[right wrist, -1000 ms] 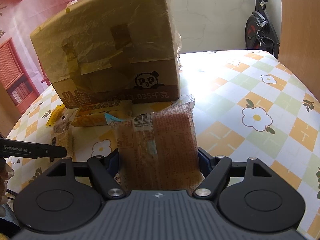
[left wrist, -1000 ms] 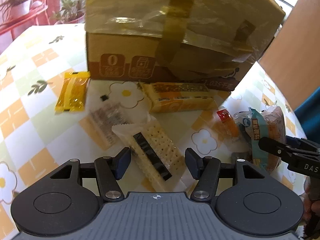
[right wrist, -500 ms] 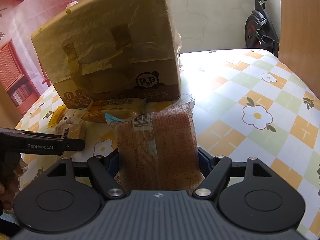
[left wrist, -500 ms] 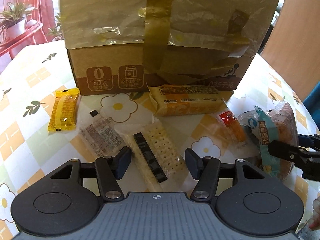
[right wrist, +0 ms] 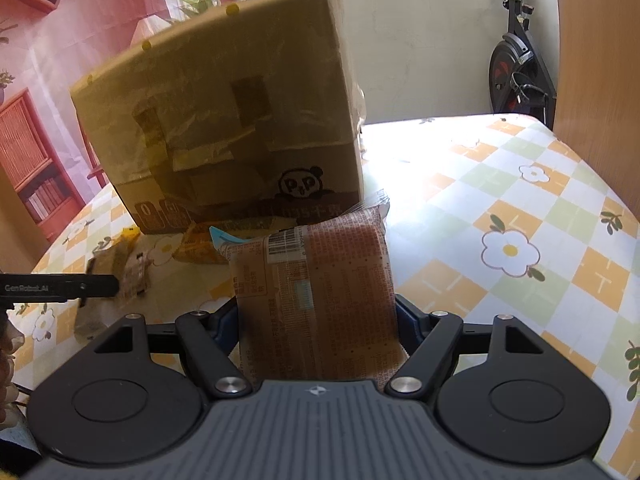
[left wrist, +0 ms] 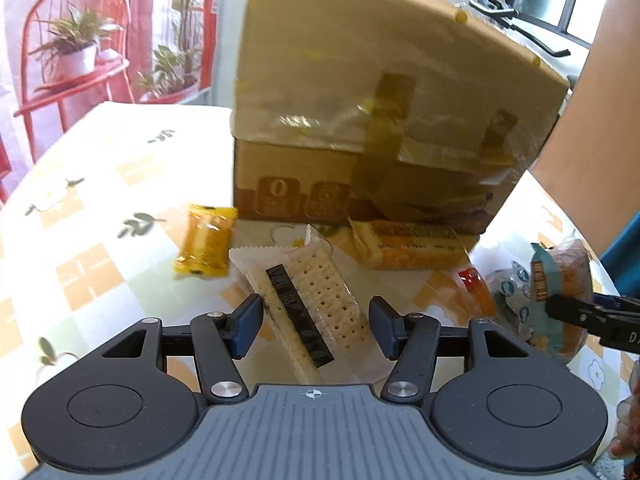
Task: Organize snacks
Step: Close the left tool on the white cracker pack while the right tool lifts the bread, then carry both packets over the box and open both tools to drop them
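Observation:
My left gripper [left wrist: 316, 322] is shut on a clear cracker pack [left wrist: 310, 300] with a black stripe and holds it above the table. My right gripper [right wrist: 318, 316] is shut on a brown bread packet [right wrist: 314, 292], also seen in the left wrist view [left wrist: 560, 280]. A yellow candy bar [left wrist: 206, 246], an orange biscuit pack [left wrist: 408, 246] and a small red-orange sachet [left wrist: 474, 290] lie on the table before a taped cardboard box [left wrist: 380, 120]. The box also shows in the right wrist view [right wrist: 240, 128].
The table wears a checked flower tablecloth [right wrist: 512, 248]. A clear wrapped snack [right wrist: 132, 272] lies left of the right gripper. A wooden panel [left wrist: 592, 128] stands at the right. Red plant stands [left wrist: 72, 76] and an exercise bike [right wrist: 520, 72] are beyond the table.
My left gripper has risen with the cracker pack, lifting it off the table, and the view has tilted up. My right gripper holds the bread packet much as before.

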`<state>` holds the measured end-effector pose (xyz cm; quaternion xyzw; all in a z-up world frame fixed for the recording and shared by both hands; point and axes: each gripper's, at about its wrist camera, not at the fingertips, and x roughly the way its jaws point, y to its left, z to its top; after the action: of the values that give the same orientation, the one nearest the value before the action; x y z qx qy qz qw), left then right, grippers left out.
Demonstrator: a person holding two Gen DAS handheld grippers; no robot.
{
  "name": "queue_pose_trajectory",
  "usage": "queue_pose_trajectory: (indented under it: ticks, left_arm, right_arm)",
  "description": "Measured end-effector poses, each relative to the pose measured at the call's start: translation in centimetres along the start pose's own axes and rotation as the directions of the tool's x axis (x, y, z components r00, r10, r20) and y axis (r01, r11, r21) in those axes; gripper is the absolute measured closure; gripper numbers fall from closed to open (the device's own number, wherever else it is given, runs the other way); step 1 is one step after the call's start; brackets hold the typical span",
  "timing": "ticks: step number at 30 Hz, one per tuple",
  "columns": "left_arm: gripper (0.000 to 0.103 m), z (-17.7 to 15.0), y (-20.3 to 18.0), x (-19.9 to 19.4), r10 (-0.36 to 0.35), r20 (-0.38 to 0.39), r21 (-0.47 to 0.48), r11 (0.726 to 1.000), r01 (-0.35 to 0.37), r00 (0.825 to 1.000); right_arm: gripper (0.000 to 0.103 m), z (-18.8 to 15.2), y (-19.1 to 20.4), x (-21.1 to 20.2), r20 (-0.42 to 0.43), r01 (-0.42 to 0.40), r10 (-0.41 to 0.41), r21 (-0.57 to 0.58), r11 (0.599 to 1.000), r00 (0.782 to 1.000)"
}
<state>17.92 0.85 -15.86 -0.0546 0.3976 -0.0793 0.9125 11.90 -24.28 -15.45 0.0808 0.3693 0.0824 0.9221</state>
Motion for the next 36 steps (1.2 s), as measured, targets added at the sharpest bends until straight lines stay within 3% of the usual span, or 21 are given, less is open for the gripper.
queue_pose_trajectory:
  ticks: [10, 16, 25, 32, 36]
  left_arm:
    - [0.042, 0.5, 1.3, -2.2, 0.024, 0.042, -0.026, 0.999, -0.023, 0.999]
    - [0.042, 3.1, 1.2, -4.4, -0.007, 0.131, 0.001, 1.0, 0.007, 0.991]
    - [0.042, 10.4, -0.5, -8.2, -0.103, 0.326, 0.082, 0.993, 0.081, 0.94]
    - [0.042, 16.0, -1.8, -6.7, -0.138, 0.396, 0.077, 0.99, 0.117, 0.908]
    - [0.042, 18.1, -2.0, -4.8, -0.132, 0.408, 0.079, 0.991, 0.109, 0.903]
  right_arm:
    - [0.027, 1.7, 0.8, -2.0, 0.071, -0.012, 0.013, -0.017, 1.0, 0.997]
    - [0.027, 3.9, 1.3, -3.8, 0.133, -0.022, 0.026, -0.031, 0.999, 0.991]
    - [0.027, 10.5, 2.7, -6.9, 0.294, -0.061, 0.079, -0.067, 0.996, 0.953]
    - [0.027, 16.5, 4.5, -5.9, 0.392, -0.073, 0.127, -0.15, 0.986, 0.911]
    - [0.027, 19.4, 5.5, -3.4, 0.427, -0.071, 0.132, -0.156, 0.985, 0.895]
